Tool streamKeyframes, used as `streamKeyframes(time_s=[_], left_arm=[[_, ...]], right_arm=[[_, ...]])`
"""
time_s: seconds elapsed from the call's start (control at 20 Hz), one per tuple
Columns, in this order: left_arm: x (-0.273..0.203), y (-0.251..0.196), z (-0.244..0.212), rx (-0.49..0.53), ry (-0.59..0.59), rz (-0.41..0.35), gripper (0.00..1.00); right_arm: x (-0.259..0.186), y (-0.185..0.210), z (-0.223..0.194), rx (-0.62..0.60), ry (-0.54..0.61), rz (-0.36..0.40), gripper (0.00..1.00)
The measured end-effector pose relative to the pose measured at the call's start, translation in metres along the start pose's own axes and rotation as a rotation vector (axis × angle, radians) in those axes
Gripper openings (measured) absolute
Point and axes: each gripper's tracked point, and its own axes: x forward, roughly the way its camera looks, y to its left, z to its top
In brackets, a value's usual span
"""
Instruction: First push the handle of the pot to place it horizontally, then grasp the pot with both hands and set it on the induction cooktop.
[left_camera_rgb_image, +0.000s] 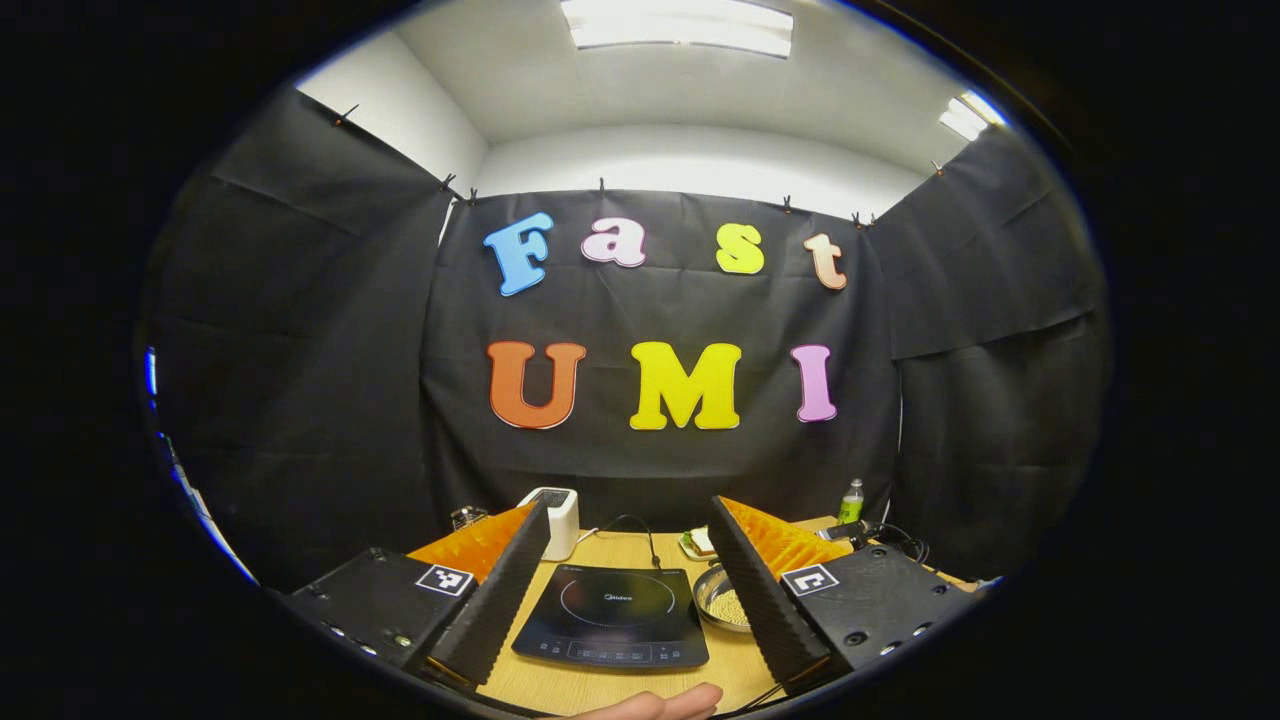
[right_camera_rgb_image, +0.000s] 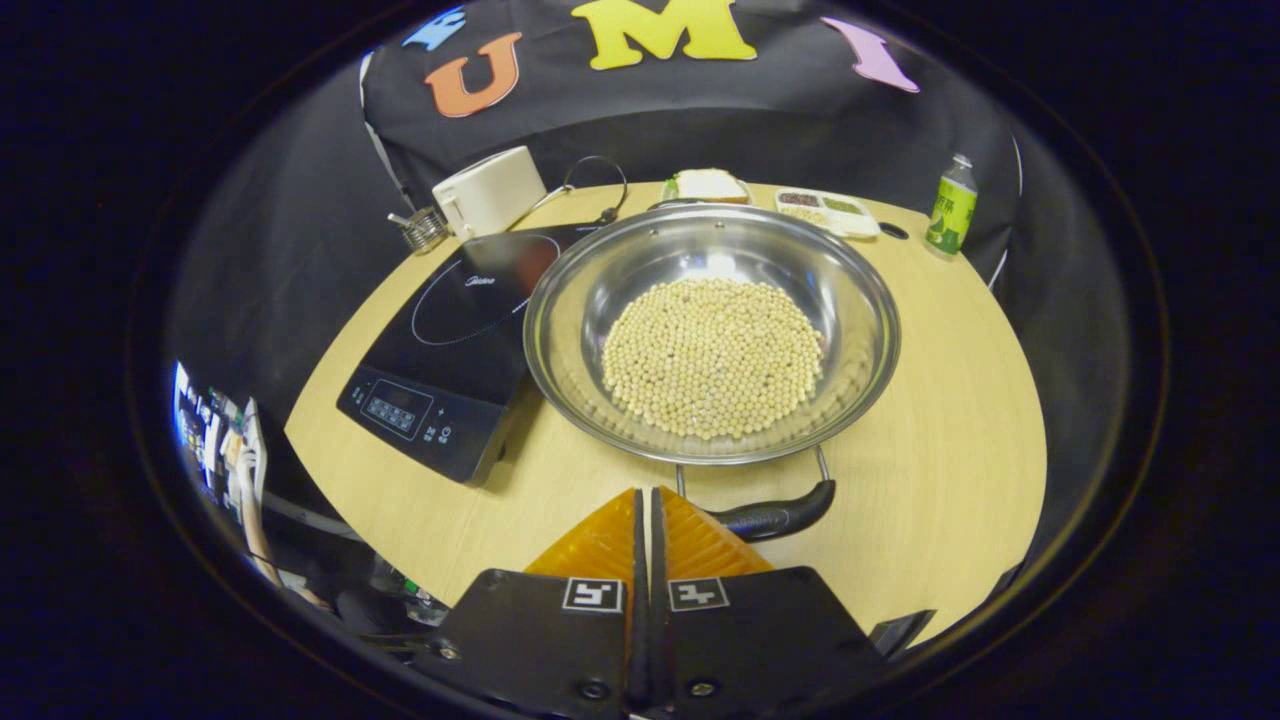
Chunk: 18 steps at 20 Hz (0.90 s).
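Where the right gripper view looks down: round wooden table (right_camera_rgb_image: 930, 400), pale, carrying all the rest. On it, near the middle, wide steel pot (right_camera_rgb_image: 700, 250) holding a flat heap of pale beans (right_camera_rgb_image: 712, 355). Rim of the pot overlapping the right edge of the black induction cooktop (right_camera_rgb_image: 440, 350) in this view; whether resting on it or just beside, cannot tell. Black pot handle (right_camera_rgb_image: 775, 518) on the near side, hanging from two wire arms, lying roughly level, tilted a little. Right gripper (right_camera_rgb_image: 648, 520) just in front of that handle, its orange fingers closed together with nothing between them, right finger very near the handle; touching or not, unclear.

Behind the cooktop: white box-like appliance (right_camera_rgb_image: 490, 190), small metal holder (right_camera_rgb_image: 425, 228), black cable (right_camera_rgb_image: 600, 185). Far edge: plate with food (right_camera_rgb_image: 707, 184), flat tray (right_camera_rgb_image: 828, 211), green bottle (right_camera_rgb_image: 951, 205).

In the left gripper view: left gripper (left_camera_rgb_image: 630, 590) raised above the table, fingers spread wide, gripping nothing, cooktop (left_camera_rgb_image: 612, 615) seen between them, pot (left_camera_rgb_image: 722, 598) to its right, partly hidden by the right finger. Fingertip of a hand (left_camera_rgb_image: 660, 705) at the bottom edge.
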Motion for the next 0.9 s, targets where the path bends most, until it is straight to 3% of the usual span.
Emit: streamKeyframes(time_s=[0.05,0.4,0.85,0.9], left_arm=[[0.002,0.0,0.0,0.002,0.0,0.002,0.96],[0.012,-0.004,-0.006,0.031,0.004,0.011,0.96],[0.036,-0.035,-0.016,0.029,0.009,-0.068,0.96],[0.038,-0.037,-0.016,0.033,0.008,-0.07,0.87]], right_arm=[[0.0,-0.004,0.0,-0.004,-0.002,0.001,0.0],[-0.006,-0.043,0.0,-0.128,-0.018,-0.036,0.04],[-0.007,-0.085,0.007,-0.315,-0.024,-0.017,0.0],[-0.007,-0.091,0.008,-0.324,-0.025,-0.022,0.0]])
